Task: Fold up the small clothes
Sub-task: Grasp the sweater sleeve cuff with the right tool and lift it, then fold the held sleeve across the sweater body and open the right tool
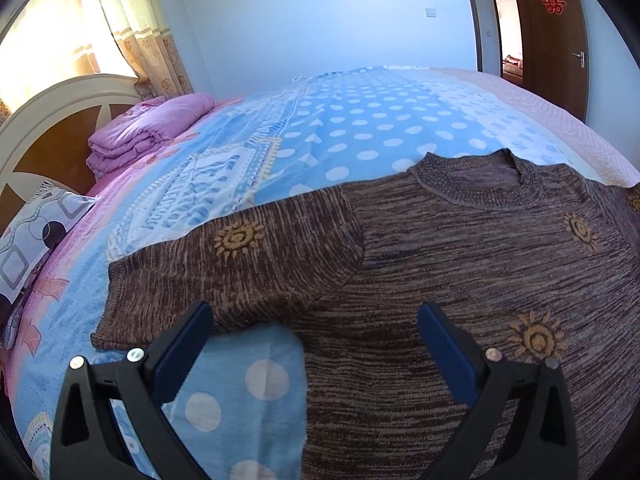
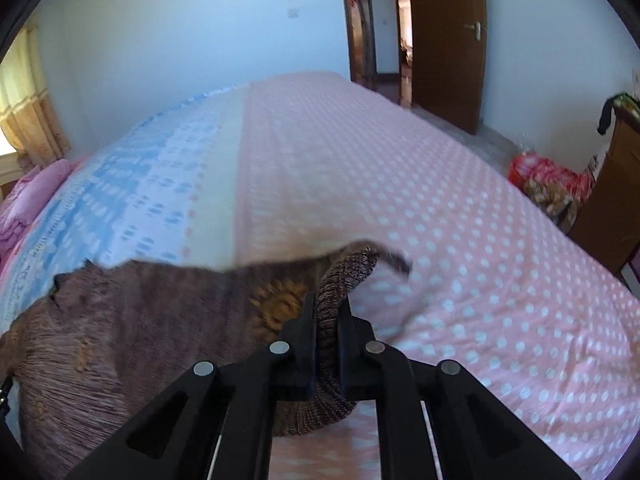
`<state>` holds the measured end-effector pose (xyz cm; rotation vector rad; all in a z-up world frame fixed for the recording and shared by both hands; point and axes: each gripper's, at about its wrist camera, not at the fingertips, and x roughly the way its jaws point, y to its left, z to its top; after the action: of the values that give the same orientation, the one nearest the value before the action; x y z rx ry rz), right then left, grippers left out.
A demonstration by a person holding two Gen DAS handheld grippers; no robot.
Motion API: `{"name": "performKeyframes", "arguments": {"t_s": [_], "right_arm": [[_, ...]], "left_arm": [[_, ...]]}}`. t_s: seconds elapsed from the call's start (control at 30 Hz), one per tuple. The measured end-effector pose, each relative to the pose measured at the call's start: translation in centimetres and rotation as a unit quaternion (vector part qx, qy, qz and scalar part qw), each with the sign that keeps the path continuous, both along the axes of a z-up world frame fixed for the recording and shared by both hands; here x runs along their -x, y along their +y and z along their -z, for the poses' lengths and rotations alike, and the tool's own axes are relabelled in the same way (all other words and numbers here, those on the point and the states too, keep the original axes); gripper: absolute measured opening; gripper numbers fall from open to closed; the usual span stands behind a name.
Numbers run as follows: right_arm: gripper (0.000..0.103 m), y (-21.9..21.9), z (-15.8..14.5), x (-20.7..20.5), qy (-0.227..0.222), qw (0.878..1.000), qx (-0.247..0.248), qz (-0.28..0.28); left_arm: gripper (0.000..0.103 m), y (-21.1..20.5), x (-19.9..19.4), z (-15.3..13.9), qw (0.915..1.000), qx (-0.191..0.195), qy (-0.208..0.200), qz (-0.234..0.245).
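A brown knit sweater [image 1: 460, 248] with yellow sun motifs lies spread on the bed, collar toward the far side, its left sleeve [image 1: 224, 264] stretched out flat. My left gripper [image 1: 316, 320] hovers open over the armpit area, nothing between its blue pads. In the right wrist view my right gripper [image 2: 327, 300] is shut on the ribbed cuff of the sweater's right sleeve [image 2: 348, 272], which is lifted off the bedspread and arches up from the jaws. The sweater body [image 2: 132, 328] lies to the left of it.
The bed has a blue polka-dot blanket [image 1: 352, 136] and a pink dotted cover [image 2: 400, 184]. A folded purple quilt [image 1: 148, 132] and a pillow [image 1: 36, 236] sit by the headboard. A wooden door [image 2: 448, 40], a red bag [image 2: 548, 176] and a cabinet [image 2: 612, 208] stand at right.
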<state>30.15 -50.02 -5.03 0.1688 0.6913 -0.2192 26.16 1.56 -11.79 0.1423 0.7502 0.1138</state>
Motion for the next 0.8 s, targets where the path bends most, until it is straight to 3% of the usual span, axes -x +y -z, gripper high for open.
{"name": "performKeyframes", "arguments": {"t_s": [0.23,0.47,0.67,0.8], "right_arm": [[0.007,5.7,-5.9,-0.5,-0.043,0.997,0.029,-0.055],[0.007,13.3,-9.7,-1.5,-0.066,0.989,0.053,-0.118],[0.007,20.6,-10.4,-2.2,-0.068,0.979,0.069,-0.178],[0.007,25.8,-8.2,-3.3,-0.052,0.973,0.070,-0.216]], "left_arm": [[0.103,0.5,0.4,-0.1,1.0000,0.009,-0.004,-0.001],[0.103,1.0,0.6,0.0,0.9996,0.029,-0.002,0.005],[0.103,1.5,0.7,0.3,0.9994,0.036,-0.001,0.006],[0.103,1.6,0.9,0.6,0.9993,0.037,0.004,0.009]]}}
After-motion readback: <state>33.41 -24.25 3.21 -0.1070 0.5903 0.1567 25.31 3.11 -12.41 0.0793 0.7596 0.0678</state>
